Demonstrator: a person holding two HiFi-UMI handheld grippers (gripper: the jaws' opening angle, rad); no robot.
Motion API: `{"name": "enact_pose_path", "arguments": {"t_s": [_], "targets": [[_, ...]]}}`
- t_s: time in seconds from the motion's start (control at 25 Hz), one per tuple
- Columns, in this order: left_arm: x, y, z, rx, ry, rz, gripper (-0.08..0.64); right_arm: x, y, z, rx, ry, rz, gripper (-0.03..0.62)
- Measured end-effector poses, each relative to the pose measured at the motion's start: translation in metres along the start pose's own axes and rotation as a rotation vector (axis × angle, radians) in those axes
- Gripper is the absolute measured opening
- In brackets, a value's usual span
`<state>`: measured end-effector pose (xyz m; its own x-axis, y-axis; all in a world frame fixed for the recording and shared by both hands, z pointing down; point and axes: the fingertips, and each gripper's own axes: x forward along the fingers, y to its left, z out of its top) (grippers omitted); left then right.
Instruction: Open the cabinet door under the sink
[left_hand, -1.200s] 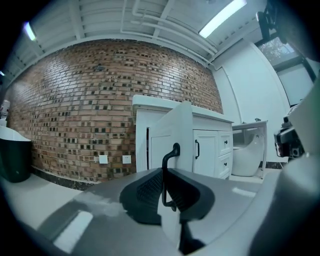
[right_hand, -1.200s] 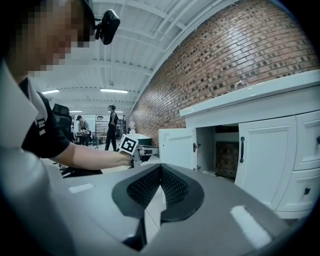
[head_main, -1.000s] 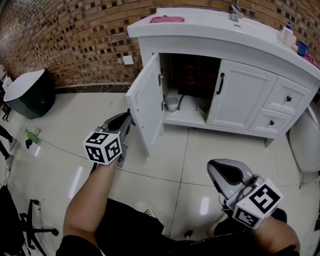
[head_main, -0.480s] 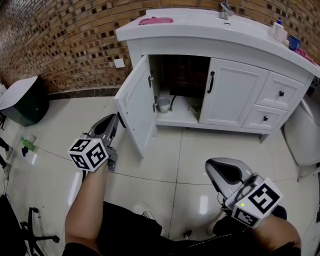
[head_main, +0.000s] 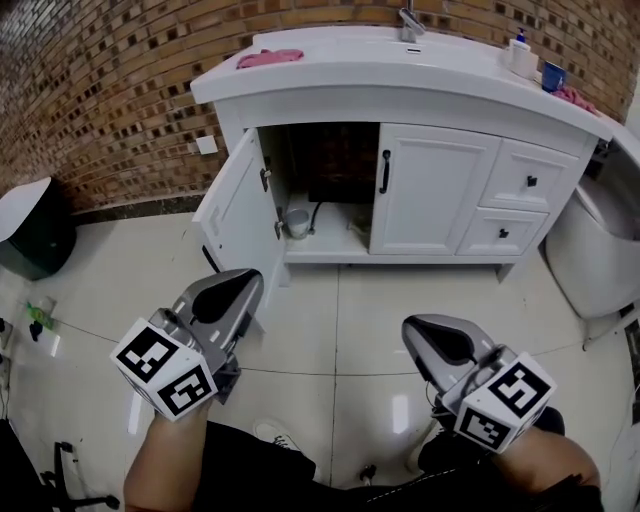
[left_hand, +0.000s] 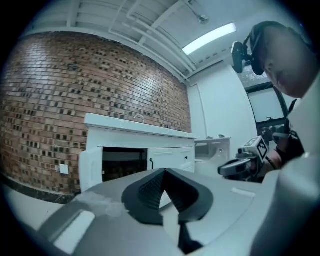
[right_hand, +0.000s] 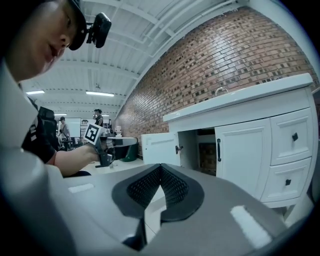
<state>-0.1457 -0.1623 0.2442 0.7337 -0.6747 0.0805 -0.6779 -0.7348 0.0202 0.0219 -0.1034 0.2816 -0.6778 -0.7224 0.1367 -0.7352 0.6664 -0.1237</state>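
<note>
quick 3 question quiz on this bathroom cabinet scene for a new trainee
1. True or false: the left cabinet door stands open.
2. What lies at the left end of the countertop? A) pink cloth B) sponge C) green bottle
3. Fill in: the left tongs and right tongs are both ___, holding nothing.
Key: 1 true; 2 A; 3 shut.
</note>
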Motion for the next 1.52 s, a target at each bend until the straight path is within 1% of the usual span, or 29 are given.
{"name": "enact_pose_path", "arguments": {"t_s": [0.08,0.16,0.28,0.32,0.4,0.48,0.52,0.64,0.76,0.92,1.2,1.36,1.52], "targets": [[0.008,-0.029,-0.004,0.003,0.019,-0.054,0.003,-0.006,-0.004,-0.002,0.004,0.001,-0.013,0.008],[0.013,-0.049,-0.010,0.009,0.033,-0.088,0.003,-0.012,-0.007,-0.004,0.005,0.001,-0.023,0.008],[0.020,-0.061,-0.021,0.025,0.045,-0.086,0.003,-0.022,-0.014,-0.010,0.011,0.013,-0.044,0.008],[0.022,-0.063,-0.026,0.010,0.044,-0.083,0.003,-0.025,-0.017,-0.013,0.015,0.021,-0.053,0.008],[0.029,-0.067,-0.037,-0.052,0.047,-0.100,0.003,-0.029,-0.023,-0.021,0.030,0.037,-0.067,0.008],[0.039,-0.079,-0.052,-0.112,0.077,-0.150,0.003,-0.033,-0.029,-0.028,0.053,0.051,-0.077,0.008],[0.045,-0.087,-0.060,-0.121,0.097,-0.178,0.003,-0.034,-0.032,-0.031,0.066,0.056,-0.081,0.008],[0.052,-0.111,-0.070,-0.077,0.129,-0.236,0.003,-0.040,-0.035,-0.037,0.089,0.064,-0.089,0.008],[0.051,-0.124,-0.065,-0.059,0.115,-0.268,0.003,-0.045,-0.037,-0.036,0.085,0.062,-0.103,0.008],[0.047,-0.119,-0.060,-0.061,0.093,-0.249,0.004,-0.047,-0.034,-0.035,0.070,0.060,-0.105,0.008],[0.047,-0.115,-0.067,-0.062,0.109,-0.234,0.005,-0.046,-0.028,-0.034,0.063,0.066,-0.088,0.008],[0.046,-0.115,-0.067,-0.059,0.111,-0.233,0.005,-0.046,-0.026,-0.027,0.043,0.052,-0.097,0.008],[0.045,-0.113,-0.065,-0.060,0.105,-0.227,0.005,-0.046,-0.024,-0.028,0.044,0.061,-0.094,0.008]]}}
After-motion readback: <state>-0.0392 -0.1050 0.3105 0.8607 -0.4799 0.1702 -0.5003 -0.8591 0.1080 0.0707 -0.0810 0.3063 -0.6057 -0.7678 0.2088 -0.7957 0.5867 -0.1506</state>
